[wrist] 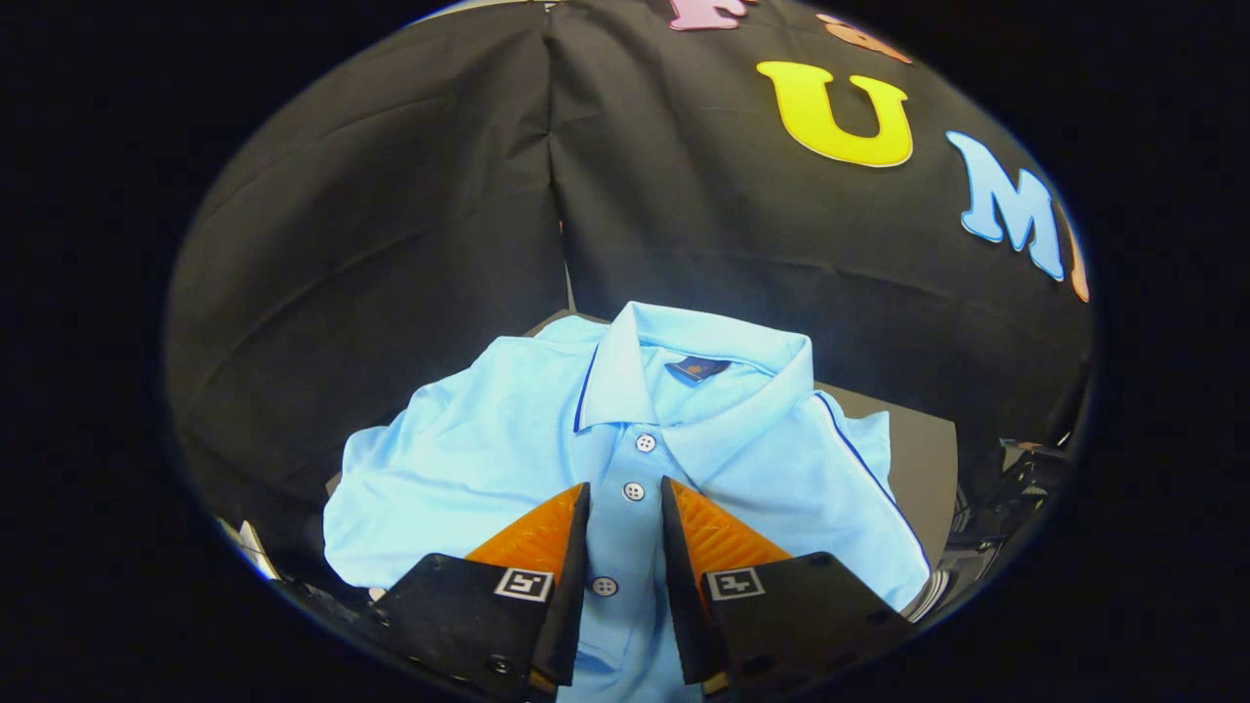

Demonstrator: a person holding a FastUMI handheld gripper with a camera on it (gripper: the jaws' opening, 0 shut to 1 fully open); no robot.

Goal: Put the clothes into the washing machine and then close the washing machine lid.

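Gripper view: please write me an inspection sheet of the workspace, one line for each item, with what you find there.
Surface: a grey table top shows beside and behind the shirt.
Job's things: a light blue polo shirt lies spread on the table, collar away from the tool, buttons closed.
Clutter: nothing seen on the table besides the shirt.
Grippers: the tool is over the shirt front, its fingers open a little on either side of the button placket; whether they touch the cloth cannot be told.
Cables: dark equipment past the table edge, perhaps with cables; too blurred to tell.
Surroundings: black cloth booth wall behind the table.
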